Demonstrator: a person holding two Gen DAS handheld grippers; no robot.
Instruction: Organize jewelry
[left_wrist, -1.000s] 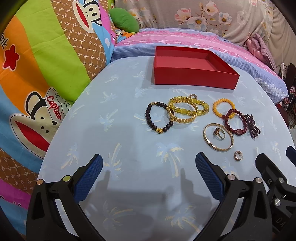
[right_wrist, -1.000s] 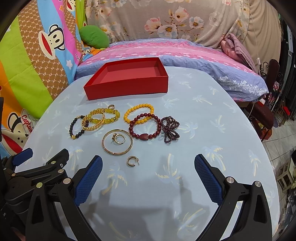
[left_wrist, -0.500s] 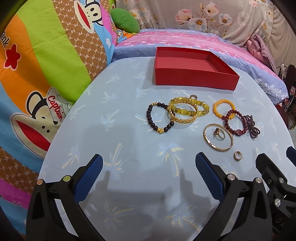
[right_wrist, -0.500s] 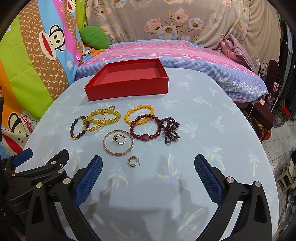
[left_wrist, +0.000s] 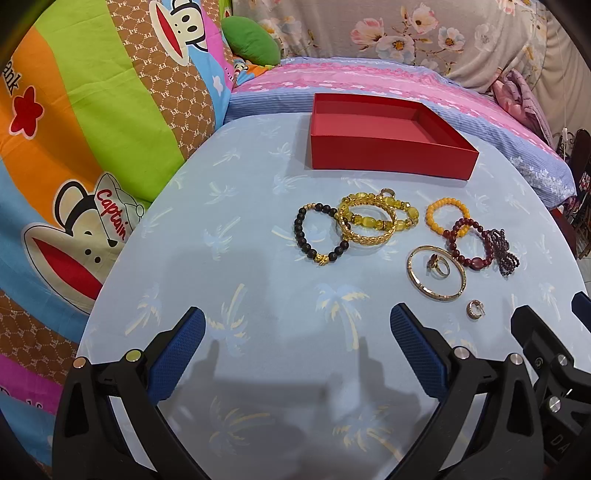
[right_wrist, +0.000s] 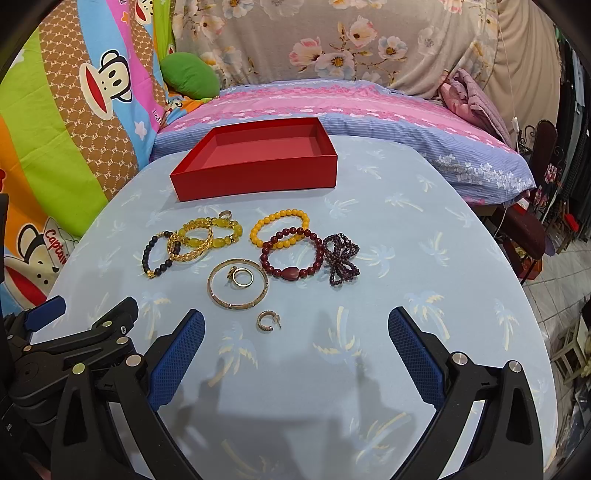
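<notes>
Both grippers hover side by side over the near edge of the table (right_wrist: 424, 221), which is covered in pale blue palm-print cloth. Left gripper (left_wrist: 295, 332): fingers spread wide, holding nothing, touching nothing. Right gripper (right_wrist: 295, 332): the same, blue pads (right_wrist: 413, 350) far apart, nothing between them.

Just past the right gripper's left finger lies a small gold hoop earring (right_wrist: 267, 320). Beyond it, a thin gold bangle (right_wrist: 238, 283) with a gold ring (right_wrist: 242, 277) lying inside it.

Mid-table, a row: black bead bracelet (right_wrist: 157, 254) at left, overlapping the gold chain bracelet (right_wrist: 190, 245) and yellow stone bracelet (right_wrist: 221, 230); then the orange bead bracelet (right_wrist: 279, 227), dark red bead bracelet (right_wrist: 291, 256) and coiled garnet strand (right_wrist: 340, 258).

At the far edge sits the open red box (right_wrist: 258, 173), nothing inside. Bedding (right_wrist: 332, 107) lies behind the table.
</notes>
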